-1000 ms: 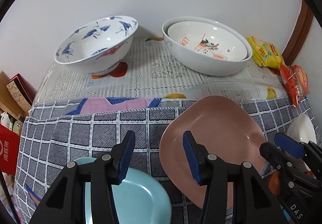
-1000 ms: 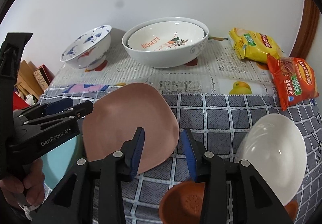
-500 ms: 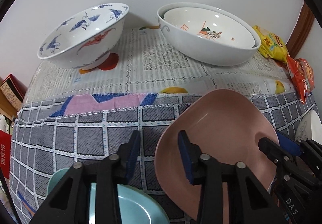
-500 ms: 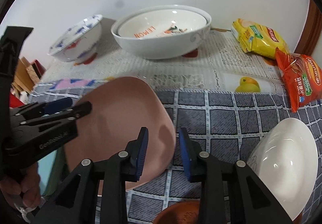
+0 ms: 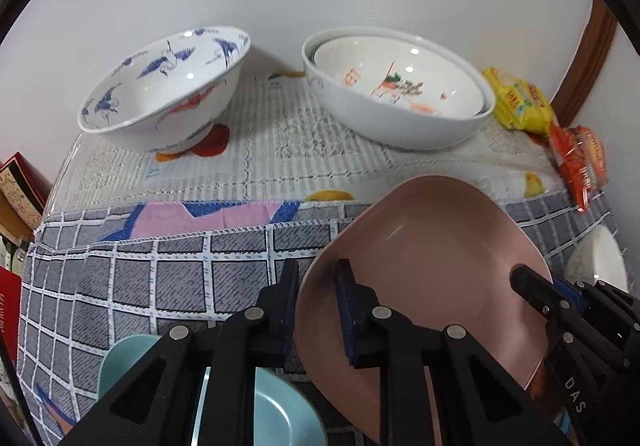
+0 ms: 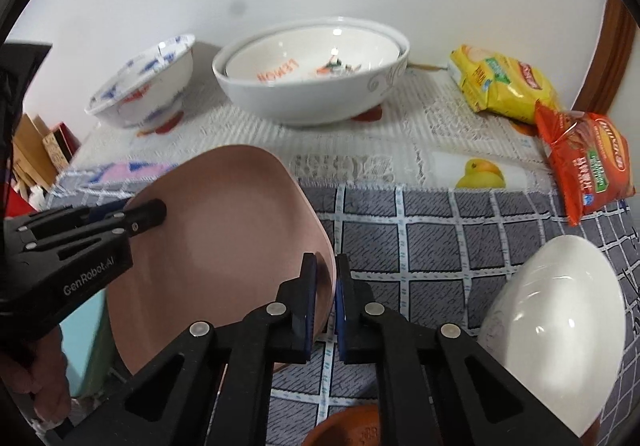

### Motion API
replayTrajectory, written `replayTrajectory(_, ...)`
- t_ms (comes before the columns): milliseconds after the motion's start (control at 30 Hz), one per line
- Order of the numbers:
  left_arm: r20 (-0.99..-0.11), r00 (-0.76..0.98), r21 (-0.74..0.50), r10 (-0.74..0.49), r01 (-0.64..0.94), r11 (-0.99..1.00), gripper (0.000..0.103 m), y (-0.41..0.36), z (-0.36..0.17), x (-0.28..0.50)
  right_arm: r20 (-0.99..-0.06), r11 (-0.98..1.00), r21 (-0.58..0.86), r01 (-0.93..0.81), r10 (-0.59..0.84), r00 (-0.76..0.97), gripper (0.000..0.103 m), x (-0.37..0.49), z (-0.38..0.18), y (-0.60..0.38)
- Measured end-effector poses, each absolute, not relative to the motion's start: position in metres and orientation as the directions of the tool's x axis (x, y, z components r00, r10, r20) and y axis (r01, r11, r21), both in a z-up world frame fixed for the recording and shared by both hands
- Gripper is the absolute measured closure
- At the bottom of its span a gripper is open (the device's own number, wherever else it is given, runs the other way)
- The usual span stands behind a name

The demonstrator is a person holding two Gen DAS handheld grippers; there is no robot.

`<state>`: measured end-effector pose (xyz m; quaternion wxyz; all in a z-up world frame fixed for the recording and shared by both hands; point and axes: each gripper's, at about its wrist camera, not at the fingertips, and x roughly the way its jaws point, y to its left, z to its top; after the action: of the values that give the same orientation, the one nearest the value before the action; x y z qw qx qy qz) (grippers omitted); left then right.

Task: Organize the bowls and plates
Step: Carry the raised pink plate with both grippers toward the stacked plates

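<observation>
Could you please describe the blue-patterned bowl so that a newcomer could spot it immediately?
Look along the white wall to the lace cloth. Two bowls stand there; it is the footed bowl on the left, painted with blue cranes, unlike the plainer nested bowls beside it.

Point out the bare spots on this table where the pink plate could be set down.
Free: checked cloth between the pink square plate, white oval plate and orange packet; also the patch left of the plate, before the crane-patterned bowl. Crowded: the back row with the nested white bowls and the teal plate corner.
</observation>
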<state>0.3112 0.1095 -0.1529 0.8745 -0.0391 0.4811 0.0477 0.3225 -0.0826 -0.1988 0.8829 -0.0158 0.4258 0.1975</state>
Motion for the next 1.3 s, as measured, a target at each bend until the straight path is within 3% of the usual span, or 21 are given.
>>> replayTrajectory(667,-0.793,0.609,-0.026,0.006,-0.043,0.999,0.085,0.07,-0.084,0.22,-0.697,0.943,0.197,-0.267,0.326,0.639,0.097,0.219,-0.136,-0.141)
replayTrajectory(1300,-0.783,0.621,-0.02,0.018,-0.053,0.998,0.085,0.069,-0.071,0.171,-0.675,0.937,0.221,-0.269,0.346,0.652,0.098,0.167,-0.126,-0.15)
